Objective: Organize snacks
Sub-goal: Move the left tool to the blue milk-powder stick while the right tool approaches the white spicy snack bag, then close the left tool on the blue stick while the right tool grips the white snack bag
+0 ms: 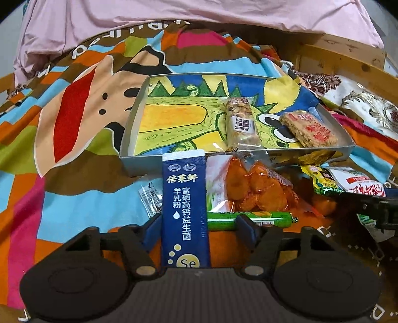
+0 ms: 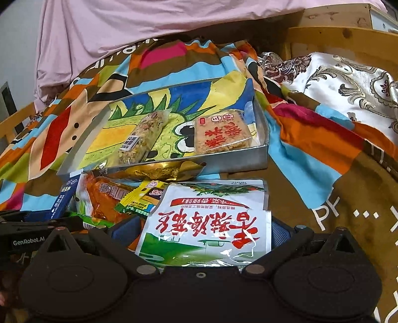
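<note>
A tall blue sachet [image 1: 185, 206] with white characters lies between the fingers of my left gripper [image 1: 199, 228]. Its left edge meets the left pad, while bedspread shows between it and the right pad. A white and green pouch [image 2: 206, 223] with red characters fills the span of my right gripper [image 2: 202, 228], one pad by each edge; whether they press on it is unclear. Beyond stands the grey tray [image 1: 139, 109] with a dinosaur drawing, holding a nut bar [image 1: 242, 124] and a rice cake [image 1: 308, 129]. An orange packet [image 1: 253, 188] and a green sausage [image 1: 261, 218] lie before the tray.
A gold packet [image 2: 161, 171] and a yellow-green packet [image 2: 139, 196] lie against the tray's front wall [image 2: 223, 159]. Everything rests on a bright patterned bedspread [image 1: 74, 174]. Pink cloth [image 1: 174, 15] is heaped behind, floral fabric [image 2: 335, 82] and a wooden frame [image 2: 335, 37] at the right.
</note>
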### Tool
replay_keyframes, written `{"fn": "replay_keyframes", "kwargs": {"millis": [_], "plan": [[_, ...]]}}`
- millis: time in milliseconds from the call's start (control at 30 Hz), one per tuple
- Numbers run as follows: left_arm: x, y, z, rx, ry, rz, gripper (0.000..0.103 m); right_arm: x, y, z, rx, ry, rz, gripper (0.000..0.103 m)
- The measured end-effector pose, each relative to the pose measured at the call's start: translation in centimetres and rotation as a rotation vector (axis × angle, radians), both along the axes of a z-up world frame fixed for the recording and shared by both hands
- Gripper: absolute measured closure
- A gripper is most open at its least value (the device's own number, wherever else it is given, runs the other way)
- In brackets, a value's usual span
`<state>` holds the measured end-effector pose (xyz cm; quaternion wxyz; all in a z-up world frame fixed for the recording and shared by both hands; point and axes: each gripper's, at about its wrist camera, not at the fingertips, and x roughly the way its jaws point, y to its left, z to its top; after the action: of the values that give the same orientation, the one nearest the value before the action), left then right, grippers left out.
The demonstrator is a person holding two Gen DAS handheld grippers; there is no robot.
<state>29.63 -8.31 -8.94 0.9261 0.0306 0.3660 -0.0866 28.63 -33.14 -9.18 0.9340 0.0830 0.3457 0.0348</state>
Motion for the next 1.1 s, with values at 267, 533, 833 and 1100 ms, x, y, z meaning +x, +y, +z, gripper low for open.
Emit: {"fn": "replay_keyframes", "kwargs": {"millis": [267,533,833,1100], "plan": [[-0.4,1.3,-0.3,-0.063,0.007,0.067,0.063,-0.1,0.1,0.3,-0.012,-0.005,-0.011,0.005],[-1.7,0.7,0.0,-0.079,0.012,0.078,0.064,-0.3,0.3,0.5,-0.014,0.019,-0.011,0.005],[-3.6,-1.4,0.4,-0.1,0.032,0.038,0.064,-1.4,0.8,1.1,-0.005,0.053,0.027,0.005],[-3.6,-2.2,0.2,-0.082,0.05,0.043,0.063,-1.2,1.5,0.7,-0.038,0.051,0.041,0.003]]}}
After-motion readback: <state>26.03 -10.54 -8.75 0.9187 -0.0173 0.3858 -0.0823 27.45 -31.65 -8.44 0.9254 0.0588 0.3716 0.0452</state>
